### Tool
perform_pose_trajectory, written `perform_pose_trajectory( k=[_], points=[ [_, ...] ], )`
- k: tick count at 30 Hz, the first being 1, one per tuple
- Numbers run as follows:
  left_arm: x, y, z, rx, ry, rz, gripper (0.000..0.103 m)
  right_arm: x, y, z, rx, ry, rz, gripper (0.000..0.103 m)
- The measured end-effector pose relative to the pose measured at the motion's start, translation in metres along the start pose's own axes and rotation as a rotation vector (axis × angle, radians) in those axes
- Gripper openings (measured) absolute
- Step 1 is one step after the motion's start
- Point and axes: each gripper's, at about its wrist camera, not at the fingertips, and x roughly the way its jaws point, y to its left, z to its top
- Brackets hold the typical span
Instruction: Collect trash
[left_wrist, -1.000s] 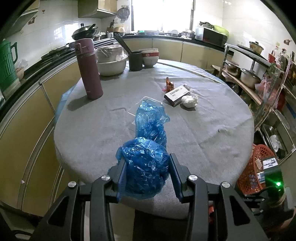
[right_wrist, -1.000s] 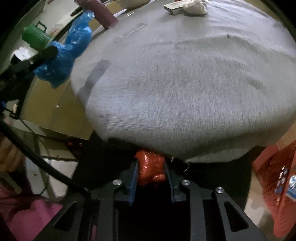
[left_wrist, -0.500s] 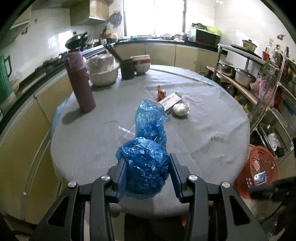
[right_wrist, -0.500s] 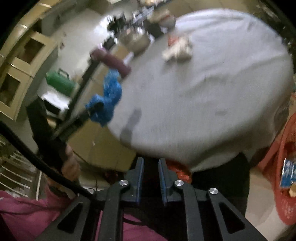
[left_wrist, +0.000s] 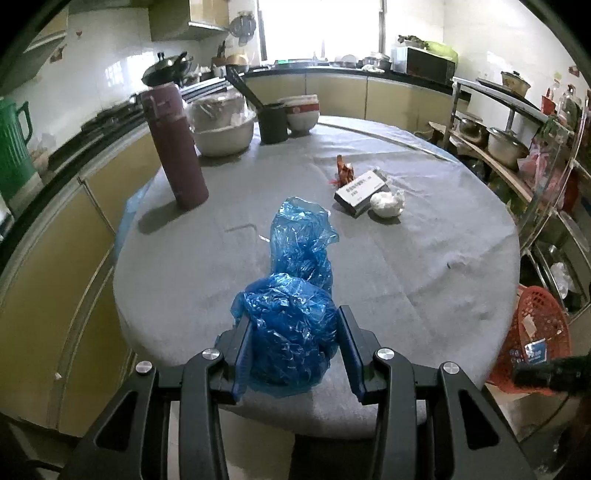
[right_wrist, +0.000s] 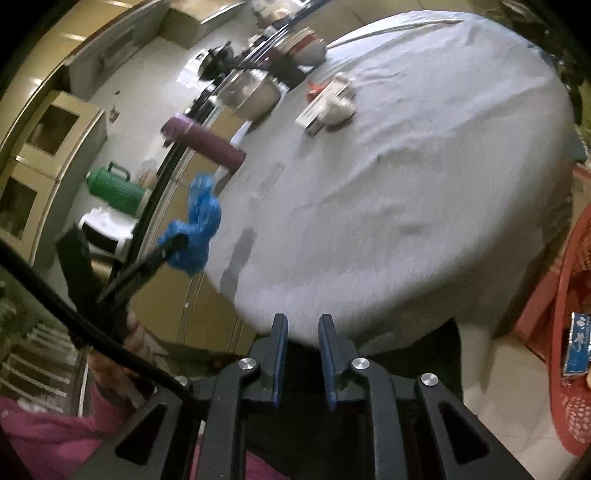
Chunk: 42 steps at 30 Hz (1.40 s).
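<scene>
My left gripper (left_wrist: 293, 339) is shut on a crumpled blue plastic bag (left_wrist: 291, 328) and holds it above the near edge of the round grey table (left_wrist: 424, 266); the bag also shows in the right wrist view (right_wrist: 195, 225). On the table lie a white paper wad (left_wrist: 386, 203), a small box (left_wrist: 360, 190) and a red wrapper (left_wrist: 345, 171). My right gripper (right_wrist: 302, 332) is empty below the table edge, its jaws a narrow gap apart. A red mesh trash basket (left_wrist: 532, 332) stands on the floor to the right, also seen in the right wrist view (right_wrist: 576, 332).
A maroon thermos (left_wrist: 177, 147), a covered bowl (left_wrist: 221, 125), a dark cup (left_wrist: 273, 123) and stacked bowls (left_wrist: 303, 110) stand at the table's far side. A shelf rack with pots (left_wrist: 509, 147) is on the right. Kitchen counters (left_wrist: 74, 177) run along the left.
The right gripper let go of the red-orange trash it held, rose and tilted up toward the table. The left gripper pulled back and lifted with the blue bag.
</scene>
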Motion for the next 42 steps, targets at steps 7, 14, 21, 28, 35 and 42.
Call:
perform_pose_trajectory(
  k=[7, 14, 21, 28, 35, 42],
  points=[
    [-0.006, -0.010, -0.005, 0.014, -0.013, -0.023, 0.044, 0.014, -0.009, -0.019, 0.036, 0.047, 0.024, 0.022],
    [-0.006, -0.015, -0.014, 0.046, -0.009, -0.037, 0.044, 0.019, 0.000, -0.018, 0.017, 0.036, 0.005, 0.040],
    [-0.003, -0.009, -0.015, 0.025, -0.002, -0.035, 0.045, 0.056, 0.028, -0.017, -0.106, 0.121, -0.069, 0.040],
    [-0.001, -0.005, -0.017, 0.015, 0.002, -0.039, 0.045, 0.102, 0.024, -0.006, -0.129, 0.192, -0.184, 0.040],
    [0.004, -0.003, -0.018, 0.004, 0.015, -0.050, 0.045, 0.119, 0.022, -0.003, -0.097, 0.236, -0.232, 0.039],
    [0.003, 0.002, -0.017, -0.004, 0.009, -0.048, 0.045, 0.107, 0.025, -0.003, -0.070, 0.196, -0.282, 0.039]
  ],
)
